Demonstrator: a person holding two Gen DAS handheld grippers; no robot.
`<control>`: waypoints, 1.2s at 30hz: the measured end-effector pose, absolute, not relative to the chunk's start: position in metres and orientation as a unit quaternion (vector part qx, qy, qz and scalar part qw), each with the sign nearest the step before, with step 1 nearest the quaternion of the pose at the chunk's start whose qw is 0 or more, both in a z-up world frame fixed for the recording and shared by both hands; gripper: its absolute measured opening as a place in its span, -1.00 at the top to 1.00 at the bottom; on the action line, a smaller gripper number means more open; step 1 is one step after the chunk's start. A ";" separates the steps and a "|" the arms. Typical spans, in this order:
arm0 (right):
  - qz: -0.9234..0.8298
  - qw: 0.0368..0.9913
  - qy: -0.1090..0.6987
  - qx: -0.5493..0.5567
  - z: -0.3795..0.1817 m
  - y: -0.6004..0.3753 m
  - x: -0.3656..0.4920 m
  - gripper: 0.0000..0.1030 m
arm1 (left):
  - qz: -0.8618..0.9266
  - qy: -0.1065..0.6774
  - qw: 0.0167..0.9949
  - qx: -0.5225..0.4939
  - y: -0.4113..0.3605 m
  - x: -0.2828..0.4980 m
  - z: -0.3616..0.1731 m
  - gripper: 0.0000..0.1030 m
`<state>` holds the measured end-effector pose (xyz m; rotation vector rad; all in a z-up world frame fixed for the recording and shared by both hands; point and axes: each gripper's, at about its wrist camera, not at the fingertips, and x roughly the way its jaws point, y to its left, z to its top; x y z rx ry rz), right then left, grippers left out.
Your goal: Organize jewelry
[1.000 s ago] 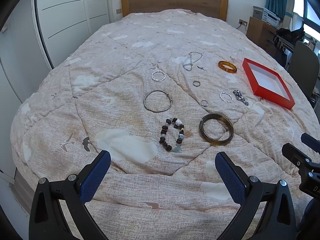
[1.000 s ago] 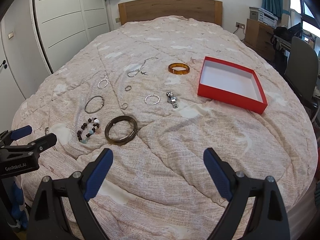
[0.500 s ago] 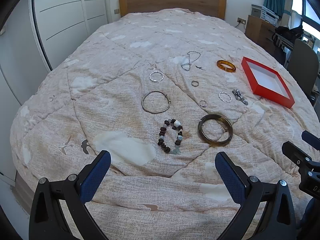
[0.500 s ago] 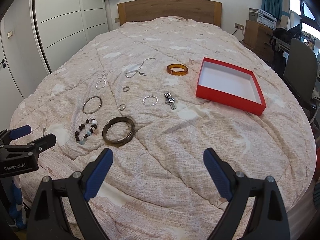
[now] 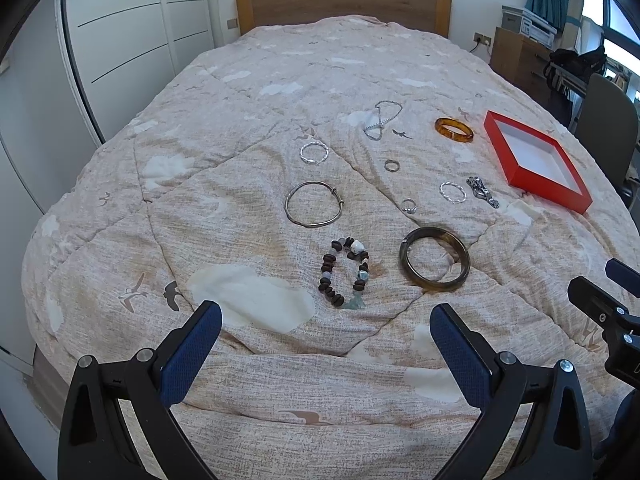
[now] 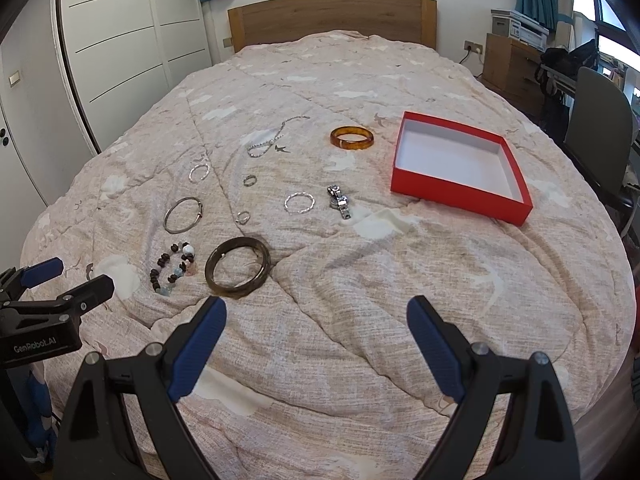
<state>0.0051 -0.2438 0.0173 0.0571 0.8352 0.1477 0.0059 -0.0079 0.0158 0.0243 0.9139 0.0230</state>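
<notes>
Left wrist view: my left claw hangs over the near edge of the quilt, blue pads spread wide, holding nothing.
Right wrist view: my right claw is likewise spread wide and empty, above bare quilt at the near edge.
Red box: open, white inside, nothing in it, on the right side of the bed, well apart from both claws.
Dark bangle: flat on the quilt, just ahead of my left claw and slightly right; in the right view it lies just beyond my left pad.
Beaded bracelet: just beside the dark bangle, on its left, apart from it.
Thin silver bangle: beyond the beads, flat.
Twisted silver ring bracelets: one farther back on the left, one near the watch-like metal piece.
Small rings: two, one behind the other, between the silver bangle and the twisted bracelet.
Chain necklace: loosely looped, far side of the spread.
Amber bangle: near the box's far left corner, not touching it.
Room: wooden headboard at the far end, white wardrobe on the left, a chair at the right.
</notes>
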 end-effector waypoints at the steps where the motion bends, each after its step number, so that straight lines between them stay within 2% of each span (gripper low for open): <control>1: 0.073 0.911 0.406 0.028 0.017 -0.244 0.005 -0.78 | 0.011 0.443 0.896 0.012 -0.007 0.006 0.015 -0.98; 17: 0.126 0.898 0.419 0.045 0.008 -0.238 0.013 -0.75 | 0.026 0.465 0.885 0.009 0.012 0.020 0.011 -0.98; 20: 0.144 0.892 0.425 0.050 0.005 -0.236 0.019 -0.71 | 0.023 0.469 0.883 0.009 0.013 0.030 0.008 -0.89; 22: 0.157 0.888 0.429 0.049 0.004 -0.234 0.024 -0.63 | 0.015 0.475 0.880 0.006 0.013 0.039 0.005 -0.75; 26: 0.188 0.876 0.441 0.049 0.001 -0.229 0.040 -0.16 | -0.010 0.481 0.877 -0.004 0.008 0.057 0.002 -0.68; 29: 0.214 0.866 0.449 0.053 -0.003 -0.222 0.055 0.11 | -0.032 0.494 0.869 -0.012 0.005 0.074 -0.006 -0.37; 30: 0.223 0.861 0.454 0.059 -0.007 -0.220 0.061 0.22 | -0.040 0.503 0.863 -0.017 0.005 0.081 -0.012 -0.20; 31: 0.229 0.856 0.459 0.063 -0.010 -0.219 0.067 0.23 | -0.046 0.510 0.859 -0.021 0.004 0.086 -0.017 -0.08; 34: 0.240 0.844 0.476 0.067 -0.022 -0.212 0.084 0.26 | -0.049 0.526 0.849 -0.028 0.007 0.098 -0.032 0.01; 36: 0.244 0.836 0.487 0.070 -0.030 -0.209 0.095 0.35 | -0.050 0.536 0.842 -0.038 0.012 0.105 -0.040 0.10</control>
